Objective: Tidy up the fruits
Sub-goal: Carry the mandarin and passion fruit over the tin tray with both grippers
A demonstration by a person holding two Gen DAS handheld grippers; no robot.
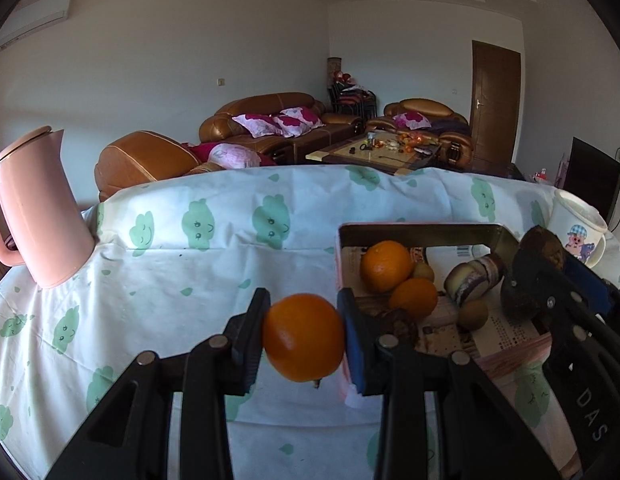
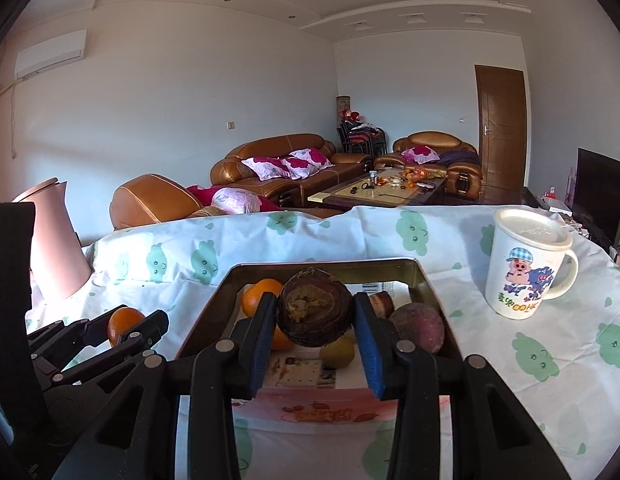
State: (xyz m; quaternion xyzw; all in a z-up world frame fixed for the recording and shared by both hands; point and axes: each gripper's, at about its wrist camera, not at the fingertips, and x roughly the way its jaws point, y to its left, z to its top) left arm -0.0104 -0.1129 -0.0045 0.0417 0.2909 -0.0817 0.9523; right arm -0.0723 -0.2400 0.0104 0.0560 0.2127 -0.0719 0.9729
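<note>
Two grips loaded, as I read it. Left gripper (image 1: 303, 336) pinching smooth round orange (image 1: 303, 338) between pads, held over cloud-print tablecloth (image 1: 169, 264), just left of rectangular metal tin (image 1: 422, 230). Right gripper (image 2: 316, 320) clamped on rough, dark brown, lumpy fruit (image 2: 314, 312) above tin interior. Inside tin, on printed paper lining: two more oranges (image 1: 386, 266), small greenish-brown fruits. Pink kettle far left, cartoon mug right.

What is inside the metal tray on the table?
The tray holds two oranges, two small greenish-brown fruits, a cut purple-skinned root and printed paper lining. The right gripper and its dark root cover part of the floor.
</note>
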